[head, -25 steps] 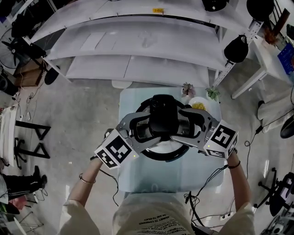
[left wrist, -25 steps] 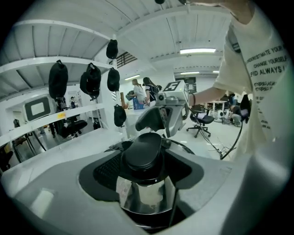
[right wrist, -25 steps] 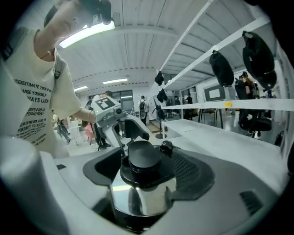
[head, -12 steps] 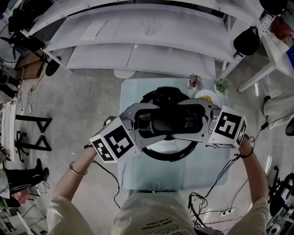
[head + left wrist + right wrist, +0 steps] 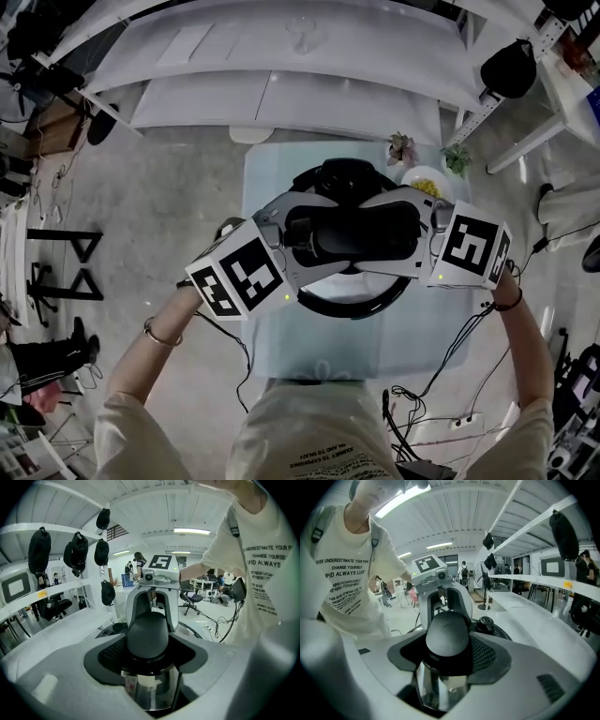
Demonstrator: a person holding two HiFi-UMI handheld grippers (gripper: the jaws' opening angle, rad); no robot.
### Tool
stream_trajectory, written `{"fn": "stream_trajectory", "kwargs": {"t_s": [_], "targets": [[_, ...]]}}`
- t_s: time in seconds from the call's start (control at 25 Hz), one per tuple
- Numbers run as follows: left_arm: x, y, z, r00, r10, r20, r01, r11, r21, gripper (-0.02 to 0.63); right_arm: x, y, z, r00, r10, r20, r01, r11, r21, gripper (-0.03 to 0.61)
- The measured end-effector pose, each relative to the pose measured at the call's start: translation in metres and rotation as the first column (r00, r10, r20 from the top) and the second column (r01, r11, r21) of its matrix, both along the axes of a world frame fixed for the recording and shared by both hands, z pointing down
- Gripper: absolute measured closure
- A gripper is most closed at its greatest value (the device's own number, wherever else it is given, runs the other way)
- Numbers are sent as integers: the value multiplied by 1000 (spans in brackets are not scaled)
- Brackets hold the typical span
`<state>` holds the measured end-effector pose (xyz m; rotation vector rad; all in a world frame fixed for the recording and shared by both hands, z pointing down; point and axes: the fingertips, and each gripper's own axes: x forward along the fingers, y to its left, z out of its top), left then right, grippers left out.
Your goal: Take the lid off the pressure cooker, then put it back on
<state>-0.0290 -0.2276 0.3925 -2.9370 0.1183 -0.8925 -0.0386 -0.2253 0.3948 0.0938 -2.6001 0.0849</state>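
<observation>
Person in cream tee w/ wrist gear & trailing cables

Loose cream short-sleeve tee [image 5: 314,436] w/ wide, baggy sleeves [image 5: 131,427]. Blk block-caps print [image 5: 340,581] sits across the tee's chest in several short lines. Grey straps [image 5: 374,536] run over both tee shoulders. Thin metal bangle [image 5: 157,336] on L wrist, out past tee's L sleeve. Thin dark band [image 5: 503,302] on R wrist, well past tee's R sleeve. One blk cable [image 5: 246,375] loops down just L of tee's front. A few more blk cables [image 5: 450,349] sag toward tee's R hem.

Dim, desaturated head view; bright ceiling strip lights [image 5: 192,530] in both fisheye gripper views, dark vignetted corners
</observation>
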Motion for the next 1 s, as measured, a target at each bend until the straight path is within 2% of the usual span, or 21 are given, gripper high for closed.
{"fn": "stream_trajectory", "kwargs": {"t_s": [0.2, 0.44, 0.68, 1.0], "targets": [[0, 1, -1, 999, -20, -41, 21, 999, 25, 331, -2, 2, 0, 1000, 3, 5, -3, 1000, -3, 301], [0, 0, -1, 1000, -5, -5, 6, 1000, 26, 330, 0, -1, 0, 998, 29, -50, -30, 999, -11, 302], [-2, 3, -3, 1000, 14, 23, -14, 1000, 24, 331, -2, 1, -2, 997, 45, -63, -45, 999, -10, 302], [-3, 3, -16, 999, 35, -8, -35, 999, 21, 331, -3, 1, -15, 998, 54, -43, -54, 999, -5, 302]]}}
